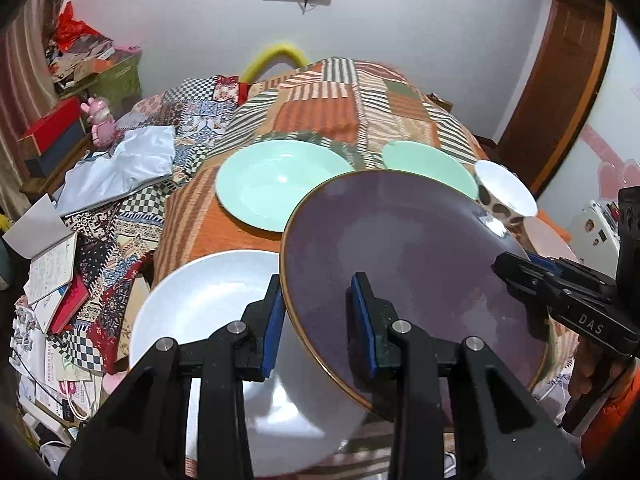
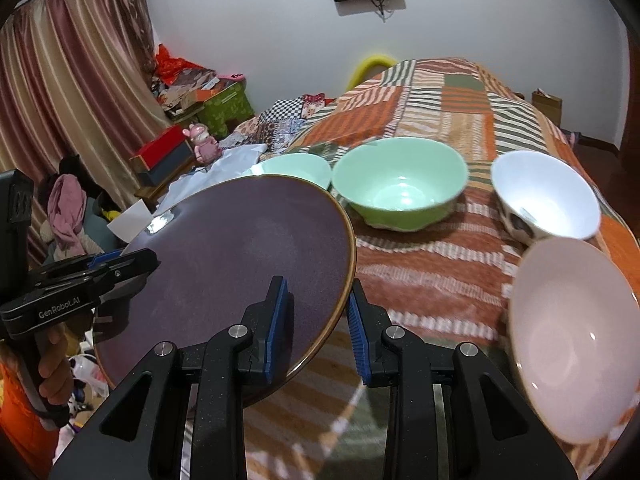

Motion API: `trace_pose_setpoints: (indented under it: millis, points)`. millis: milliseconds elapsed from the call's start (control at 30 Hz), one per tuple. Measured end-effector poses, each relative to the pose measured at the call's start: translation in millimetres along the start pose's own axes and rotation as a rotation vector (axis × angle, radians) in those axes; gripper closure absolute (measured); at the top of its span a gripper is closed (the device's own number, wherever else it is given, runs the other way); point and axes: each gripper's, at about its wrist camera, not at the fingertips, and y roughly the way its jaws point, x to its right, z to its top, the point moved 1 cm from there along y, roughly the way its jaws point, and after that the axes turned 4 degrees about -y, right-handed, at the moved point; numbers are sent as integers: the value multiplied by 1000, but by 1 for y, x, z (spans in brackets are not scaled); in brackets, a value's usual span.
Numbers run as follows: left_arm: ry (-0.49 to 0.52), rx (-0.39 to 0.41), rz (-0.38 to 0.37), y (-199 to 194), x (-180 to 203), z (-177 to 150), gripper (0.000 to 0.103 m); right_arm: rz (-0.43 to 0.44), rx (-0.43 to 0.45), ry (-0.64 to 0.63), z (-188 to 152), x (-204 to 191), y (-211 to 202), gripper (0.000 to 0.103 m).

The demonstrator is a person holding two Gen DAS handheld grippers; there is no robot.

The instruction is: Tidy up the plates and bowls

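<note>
Purple plate (image 1: 400,264) is held tilted above the patchwork bedspread (image 2: 432,92), gripped at opposite rims. Left gripper (image 1: 318,316) jaws straddle its left edge; right gripper (image 2: 318,320) jaws straddle its right edge; both appear clamped on the rim. White plate (image 1: 200,312) lies below at near left. Mint plate (image 1: 276,180), green bowl (image 2: 400,184) and white bowl (image 2: 548,196) sit farther back, pink bowl (image 2: 576,340) at near right.

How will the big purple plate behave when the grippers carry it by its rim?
The purple plate looks rigid and glazed, with a shiny glare spot, so it may slip between the blue pads. It is wide and tilted, held only at opposite edges, so it probably feels heavy. It likely chips if dropped.
</note>
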Motion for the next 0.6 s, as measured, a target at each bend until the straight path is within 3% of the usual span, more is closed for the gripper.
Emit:
trace_pose_setpoints:
  millis: [600]
  points:
    - [35,-91,-55,26,48,-31,70,-66,-18,119,-48,35,-21,76]
